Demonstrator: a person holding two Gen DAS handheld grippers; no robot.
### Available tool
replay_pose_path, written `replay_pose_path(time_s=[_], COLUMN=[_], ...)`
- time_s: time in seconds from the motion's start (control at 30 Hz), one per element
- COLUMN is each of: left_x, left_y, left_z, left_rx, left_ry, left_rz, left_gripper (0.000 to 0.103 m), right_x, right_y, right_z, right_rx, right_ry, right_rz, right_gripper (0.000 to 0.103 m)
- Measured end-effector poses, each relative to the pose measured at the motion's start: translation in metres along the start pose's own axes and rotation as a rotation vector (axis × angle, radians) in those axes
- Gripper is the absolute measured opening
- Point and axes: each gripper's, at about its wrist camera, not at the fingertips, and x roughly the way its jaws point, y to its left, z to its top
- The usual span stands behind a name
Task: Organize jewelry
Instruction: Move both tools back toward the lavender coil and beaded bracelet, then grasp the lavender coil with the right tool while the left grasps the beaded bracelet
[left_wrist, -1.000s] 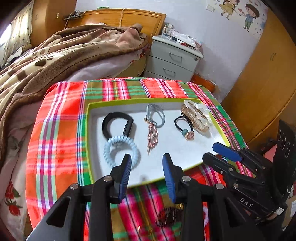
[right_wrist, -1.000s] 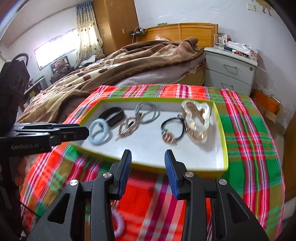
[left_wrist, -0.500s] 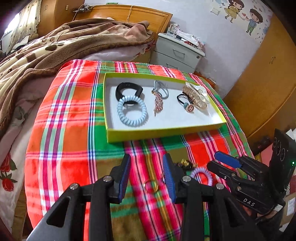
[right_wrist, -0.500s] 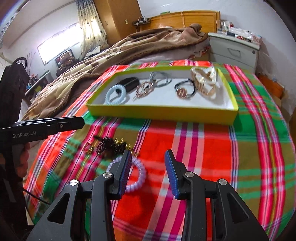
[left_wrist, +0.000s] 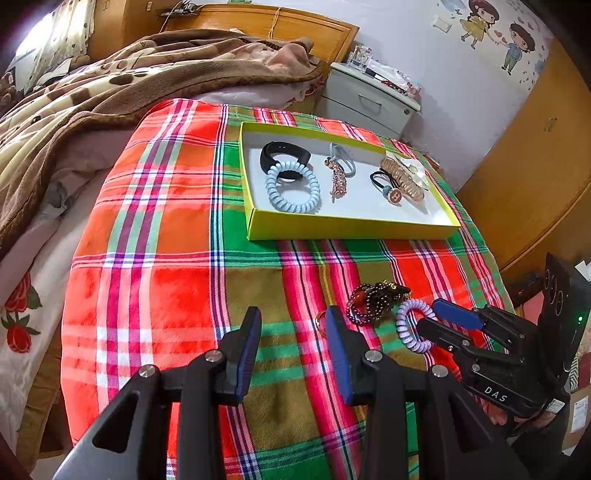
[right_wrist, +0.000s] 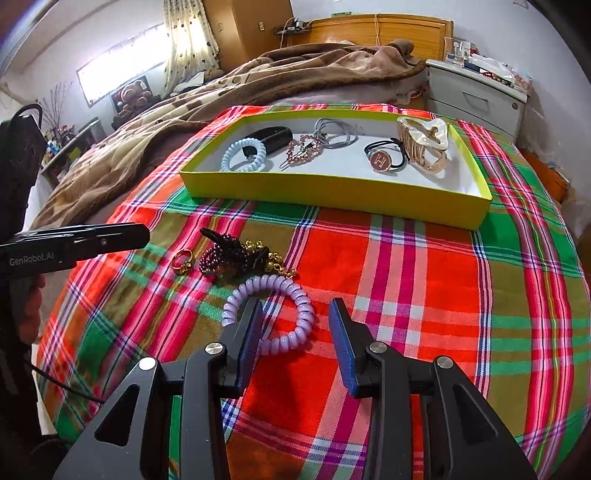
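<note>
Lilac spiral hair tie is straddled by the released right claw; light and springy, it is best pinched across one coil. Left claw is held released over the table, empty.

Tray at the far side of the cloth, loose pieces at the near side.

A tray is set on the checked cloth, with a bed behind it and a nightstand to the right of the bed. In the tray, from left to right, are laid a coil tie with a band behind it, a hairpin, a cord tie, a button tie and a claw clip. Before the tray, on the cloth, a ring is placed left of a bead heap, and a second coil tie lies before the heap.
</note>
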Motion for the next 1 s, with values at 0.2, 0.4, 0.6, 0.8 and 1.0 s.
replay_pose_path(time_s=[0.2,0.4,0.6,0.8,1.0], left_x=[-0.002,-0.003,0.002,0.009,0.025], left_y=[0.002,-0.003,-0.012,-0.027,-0.053], left_z=[-0.002,-0.002,-0.001,0.004,0.01], left_rx=[-0.003,0.002,0.018,0.056,0.131], left_ry=[0.003,0.006,0.021,0.037,0.07], left_rz=[0.013,0.021,0.029,0.012,-0.027], left_gripper=[0.038,0.038,0.038,0.039,0.047], right_x=[0.001,-0.001,-0.009,-0.023,-0.031], right_y=[0.009,0.006,-0.006,-0.03,-0.043], right_z=[-0.003,-0.006,-0.009,-0.008,-0.009], right_rx=[-0.047,-0.052,-0.005,0.082,0.118], right_ry=[0.004,0.002,-0.025,-0.081,-0.103], right_rz=[-0.051,-0.07,-0.059,-0.061,-0.076], right_gripper=[0.022,0.012,0.01,0.01,0.01])
